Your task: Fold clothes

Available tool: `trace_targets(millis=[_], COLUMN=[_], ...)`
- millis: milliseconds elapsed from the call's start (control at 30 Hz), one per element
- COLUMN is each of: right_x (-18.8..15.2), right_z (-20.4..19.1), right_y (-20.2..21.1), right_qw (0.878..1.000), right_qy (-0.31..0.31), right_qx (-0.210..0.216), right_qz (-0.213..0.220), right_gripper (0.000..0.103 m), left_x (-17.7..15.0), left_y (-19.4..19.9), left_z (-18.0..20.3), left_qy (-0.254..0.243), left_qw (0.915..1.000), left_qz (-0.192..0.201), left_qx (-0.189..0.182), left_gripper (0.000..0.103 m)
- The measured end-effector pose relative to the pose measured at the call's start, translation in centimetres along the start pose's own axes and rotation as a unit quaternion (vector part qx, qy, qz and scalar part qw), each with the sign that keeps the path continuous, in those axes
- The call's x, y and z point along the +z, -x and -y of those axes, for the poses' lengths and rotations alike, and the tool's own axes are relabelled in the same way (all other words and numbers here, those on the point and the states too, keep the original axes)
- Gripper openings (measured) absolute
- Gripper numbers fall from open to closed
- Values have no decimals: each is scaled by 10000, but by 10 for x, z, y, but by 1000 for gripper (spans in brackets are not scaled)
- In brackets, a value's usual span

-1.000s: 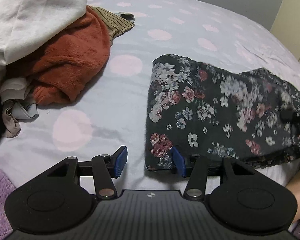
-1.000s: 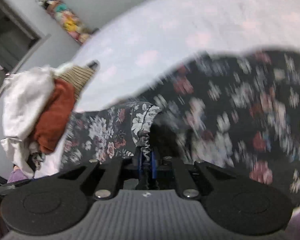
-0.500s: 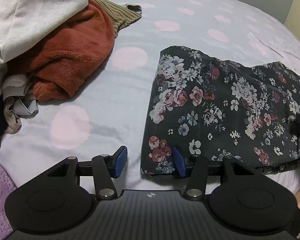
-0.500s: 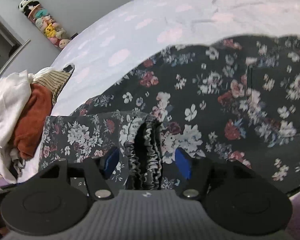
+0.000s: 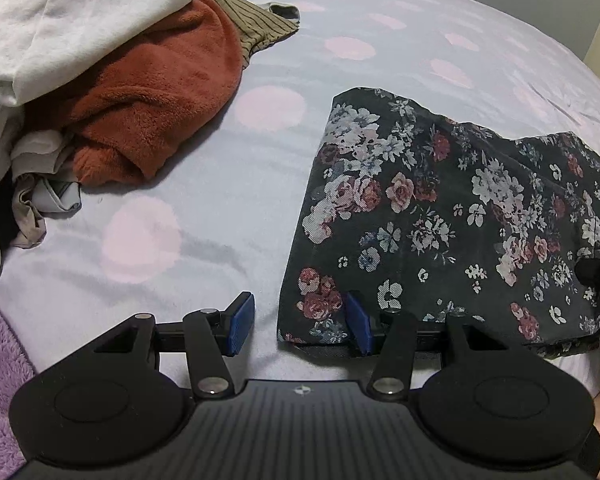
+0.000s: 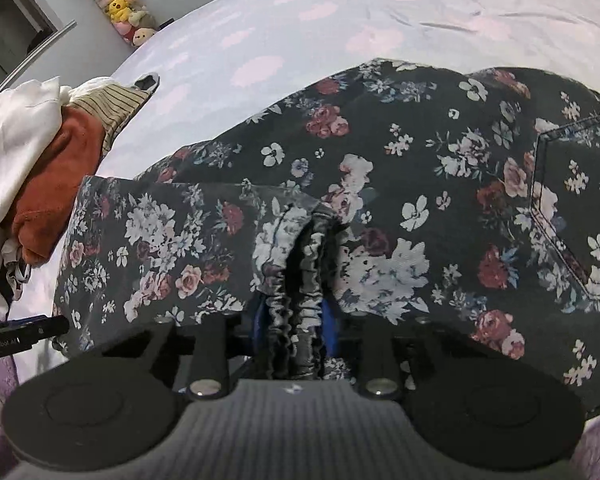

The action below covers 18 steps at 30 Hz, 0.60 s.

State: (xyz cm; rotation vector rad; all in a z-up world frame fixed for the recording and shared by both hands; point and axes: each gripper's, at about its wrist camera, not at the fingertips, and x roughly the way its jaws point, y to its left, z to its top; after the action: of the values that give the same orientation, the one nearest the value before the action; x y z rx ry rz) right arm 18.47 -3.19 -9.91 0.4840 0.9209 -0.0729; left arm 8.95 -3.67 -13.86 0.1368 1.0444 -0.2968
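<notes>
Dark floral trousers (image 5: 440, 216) lie folded on the bed; they fill the right wrist view (image 6: 420, 184). My left gripper (image 5: 298, 324) is open over the near left corner of the fold, its right pad on the cloth edge. My right gripper (image 6: 294, 320) has closed on the gathered elastic waistband (image 6: 300, 280), with the blue pads pressing on both sides.
A pile of unfolded clothes, white, rust orange (image 5: 148, 96) and striped olive, sits at the left on the dotted lilac sheet (image 5: 380, 32). It also shows in the right wrist view (image 6: 52, 168). A purple fuzzy blanket (image 5: 0, 364) edges the bed. Plush toys (image 6: 120, 4) line the far wall.
My right gripper was shut on the waistband, opened half a second ago, and has closed on it again. The trousers settled flat. My left gripper stayed open.
</notes>
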Motion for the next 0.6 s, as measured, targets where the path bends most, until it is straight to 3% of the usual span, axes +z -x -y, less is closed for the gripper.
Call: trace_targets(millis=[133,267,600], right_x=[0,5,55], right_z=[-1,-11,-25], right_y=[8,26,104], right_qw=[9998,9993,9948], right_qy=[-60,28,440], right_qx=[88,172,432], right_qz=[137,322,809], right_gripper=[19,18,17], left_x=[-2,-1,8], left_y=[7,15,31], left_z=[0,-3,-6], left_qy=[-1,79,362], left_qw=[9999,9996,9966], left_qz=[110,255,564], left_qx=[-23,-108,-471], left_gripper=[48,48,48])
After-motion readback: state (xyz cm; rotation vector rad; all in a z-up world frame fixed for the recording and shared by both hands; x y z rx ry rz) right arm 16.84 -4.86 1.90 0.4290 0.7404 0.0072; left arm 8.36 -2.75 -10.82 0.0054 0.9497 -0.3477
